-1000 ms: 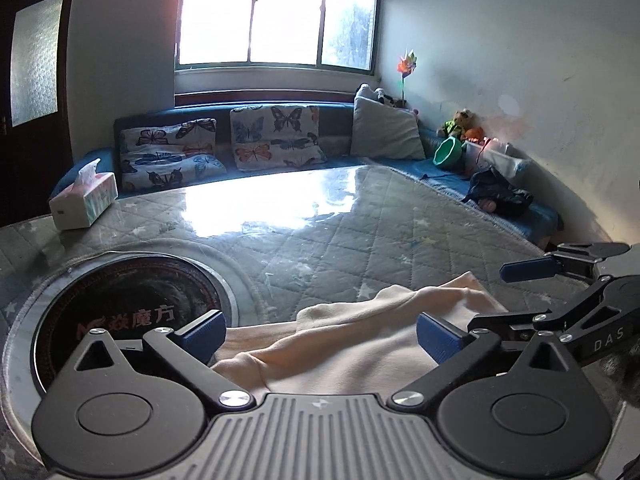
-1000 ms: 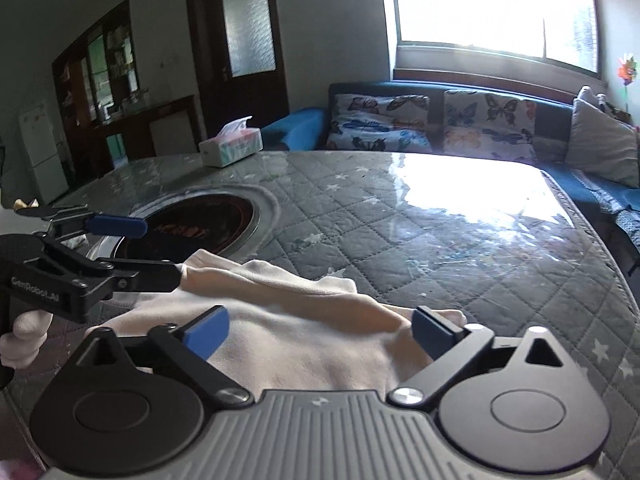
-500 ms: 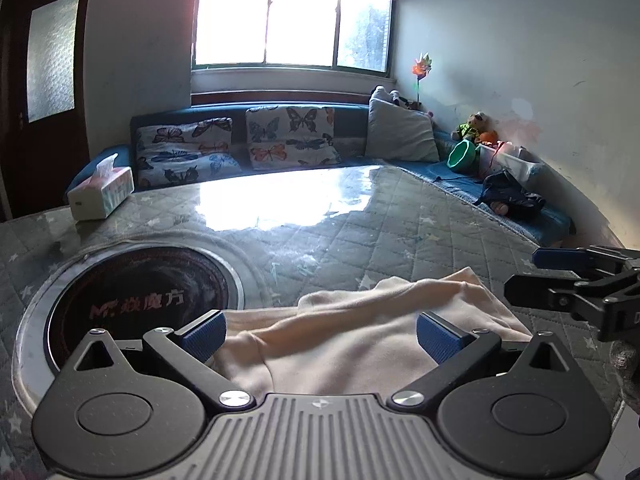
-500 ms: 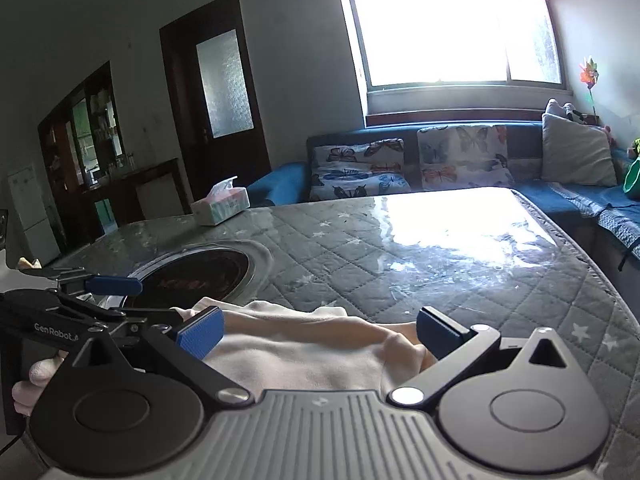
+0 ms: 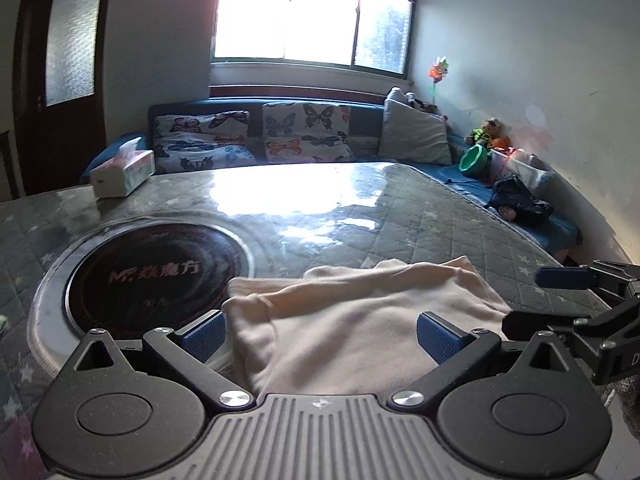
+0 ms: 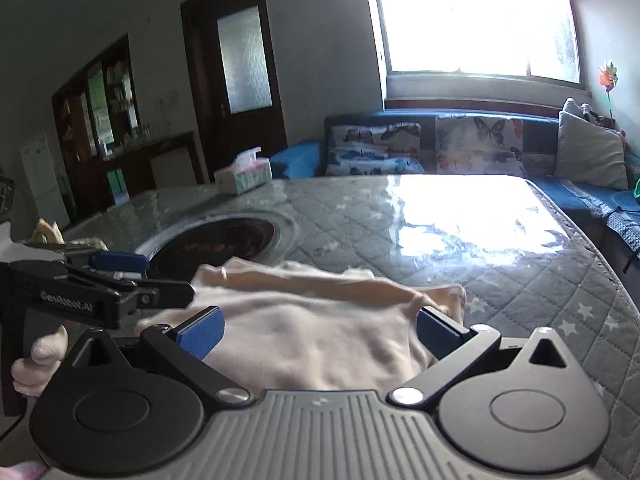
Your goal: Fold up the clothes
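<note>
One cream garment [image 5: 360, 320] and one tissue box [image 5: 122, 174] are counted on the desk [image 5: 400, 216]. Two butterfly cushions [image 5: 200, 142] [image 5: 306, 134] and one grey pillow [image 5: 414, 134] are counted on the sofa. Two tongs [image 5: 320, 332] [image 6: 320, 330] are seen.

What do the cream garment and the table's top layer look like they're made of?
Cream garment: soft matte knit, probably cotton; it drapes in rounded folds. Table cover: grey quilted star-print fabric, apparently under clear glossy film or glass, since it mirrors the window.
</note>
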`<state>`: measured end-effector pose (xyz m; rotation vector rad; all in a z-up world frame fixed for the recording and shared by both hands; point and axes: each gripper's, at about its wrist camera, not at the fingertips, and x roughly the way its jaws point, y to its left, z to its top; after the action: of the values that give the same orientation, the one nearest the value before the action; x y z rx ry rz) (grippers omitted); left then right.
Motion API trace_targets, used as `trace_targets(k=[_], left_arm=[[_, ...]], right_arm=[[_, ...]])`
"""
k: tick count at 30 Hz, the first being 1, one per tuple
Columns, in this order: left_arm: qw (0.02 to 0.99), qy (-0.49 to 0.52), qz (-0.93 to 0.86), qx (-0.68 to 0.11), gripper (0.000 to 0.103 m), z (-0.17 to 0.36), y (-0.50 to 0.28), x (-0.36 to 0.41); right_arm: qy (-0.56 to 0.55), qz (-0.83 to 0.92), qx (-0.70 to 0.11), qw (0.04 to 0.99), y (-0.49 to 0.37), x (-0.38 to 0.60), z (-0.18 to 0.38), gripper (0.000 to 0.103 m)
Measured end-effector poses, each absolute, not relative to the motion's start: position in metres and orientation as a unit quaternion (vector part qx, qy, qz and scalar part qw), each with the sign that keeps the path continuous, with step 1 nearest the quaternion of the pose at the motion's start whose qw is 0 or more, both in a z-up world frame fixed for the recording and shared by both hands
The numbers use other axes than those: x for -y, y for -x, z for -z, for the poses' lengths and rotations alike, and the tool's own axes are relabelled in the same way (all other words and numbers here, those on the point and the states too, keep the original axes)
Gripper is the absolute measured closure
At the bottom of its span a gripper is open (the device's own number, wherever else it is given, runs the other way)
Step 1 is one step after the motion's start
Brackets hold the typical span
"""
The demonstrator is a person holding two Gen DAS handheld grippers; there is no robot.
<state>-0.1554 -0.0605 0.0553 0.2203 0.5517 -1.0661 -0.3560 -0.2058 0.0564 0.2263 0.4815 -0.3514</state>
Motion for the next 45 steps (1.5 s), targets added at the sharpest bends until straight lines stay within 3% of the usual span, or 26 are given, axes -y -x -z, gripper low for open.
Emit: trace_targets(k=[14, 30, 45], left_arm=[[0.838, -0.091, 0.453, -0.29, 0.0, -0.048, 0.143, 0.027], [0.847, -0.079, 0.418, -0.317, 0.0, -0.043, 0.111, 0.026], [0.846, -0.03, 0.397, -0.354, 0.0, -0.042, 0.068, 0.026]], right_arm=[[-0.061, 0.156, -0.283, 0.944, 0.354, 0.18, -0.054, 0.0], [0.085, 0.057, -0.313, 0.944, 0.303, 0.121, -0.045, 0.001], [0.148, -0.002, -0.357, 0.922, 0.247, 0.094, -0.021, 0.016]])
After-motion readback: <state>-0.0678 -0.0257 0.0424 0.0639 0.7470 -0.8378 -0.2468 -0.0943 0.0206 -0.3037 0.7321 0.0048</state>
